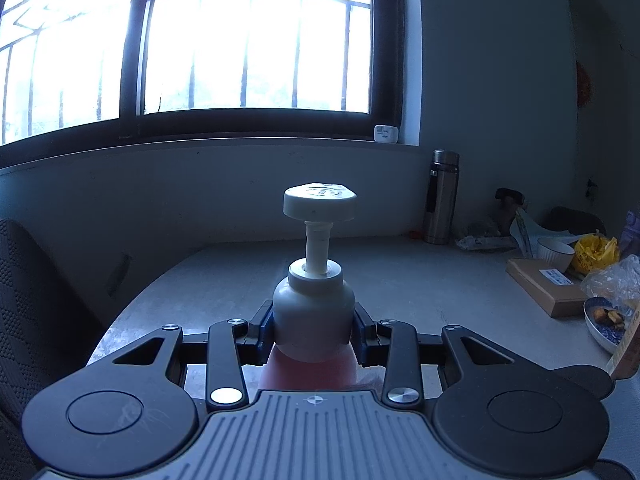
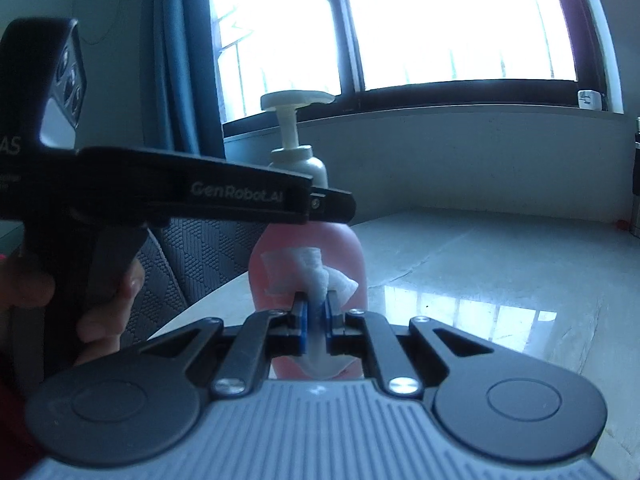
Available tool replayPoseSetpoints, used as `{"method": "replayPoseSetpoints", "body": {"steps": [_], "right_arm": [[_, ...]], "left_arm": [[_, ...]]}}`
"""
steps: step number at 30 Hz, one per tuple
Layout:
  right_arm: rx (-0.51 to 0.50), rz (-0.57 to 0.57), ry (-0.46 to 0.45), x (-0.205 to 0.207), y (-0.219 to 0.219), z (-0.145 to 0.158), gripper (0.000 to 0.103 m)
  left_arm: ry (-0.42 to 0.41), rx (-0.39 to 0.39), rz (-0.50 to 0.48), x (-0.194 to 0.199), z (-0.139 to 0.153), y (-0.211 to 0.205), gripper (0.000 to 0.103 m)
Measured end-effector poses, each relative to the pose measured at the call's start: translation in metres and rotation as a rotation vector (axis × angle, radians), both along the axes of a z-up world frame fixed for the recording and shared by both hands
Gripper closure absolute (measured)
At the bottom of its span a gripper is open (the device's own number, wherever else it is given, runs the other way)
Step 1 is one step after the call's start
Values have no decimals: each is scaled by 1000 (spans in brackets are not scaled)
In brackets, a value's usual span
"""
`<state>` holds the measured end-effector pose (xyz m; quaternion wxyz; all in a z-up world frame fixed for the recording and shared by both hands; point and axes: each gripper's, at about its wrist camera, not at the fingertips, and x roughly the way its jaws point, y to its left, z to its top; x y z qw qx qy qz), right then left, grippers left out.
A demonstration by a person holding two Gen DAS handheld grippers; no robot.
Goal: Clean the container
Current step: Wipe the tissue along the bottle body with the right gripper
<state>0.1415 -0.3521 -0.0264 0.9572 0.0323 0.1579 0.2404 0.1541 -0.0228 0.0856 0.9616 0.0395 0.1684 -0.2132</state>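
Daylight floods through the blown-out barred window (image 1: 248, 40), leaving the room dim and bluish (fisheye bends the edges); glare reflects off the glossy pale table (image 2: 480, 312).

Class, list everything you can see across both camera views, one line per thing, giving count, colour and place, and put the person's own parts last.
pump bottle: 1, pink body, white top, upright at table's near edge
tissue wad: 1, white, against the bottle's pink side
table: 1, pale grey, glossy
flask: 1, steel and black, far table edge
cardboard box: 1, brown, right side
cup: 1, white, behind the box
yellow bag: 1, yellow, right
patterned dish: 1, blue and white, right edge
window: 1, dark frame, barred, back wall
curtain: 1, blue, left of window
left claw: 1, black, clamping the bottle
right claw: 1, black, pinching the tissue
hand: 1, gripping the left claw's handle
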Motion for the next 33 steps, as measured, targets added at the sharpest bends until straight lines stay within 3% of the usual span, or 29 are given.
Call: {"method": "replayPoseSetpoints", "body": {"steps": [4, 14, 24, 33], "right_arm": [[-31, 15, 52, -13, -3, -2, 95], [-169, 35, 221, 11, 10, -41, 95], [-113, 12, 109, 15, 5, -29, 95], [24, -21, -41, 1, -11, -13, 95]], "left_arm": [[2, -5, 6, 1, 0, 2, 65], [-2, -4, -2, 1, 0, 1, 65], [-7, 7, -20, 2, 1, 9, 65], [-18, 25, -18, -2, 1, 3, 65]]}}
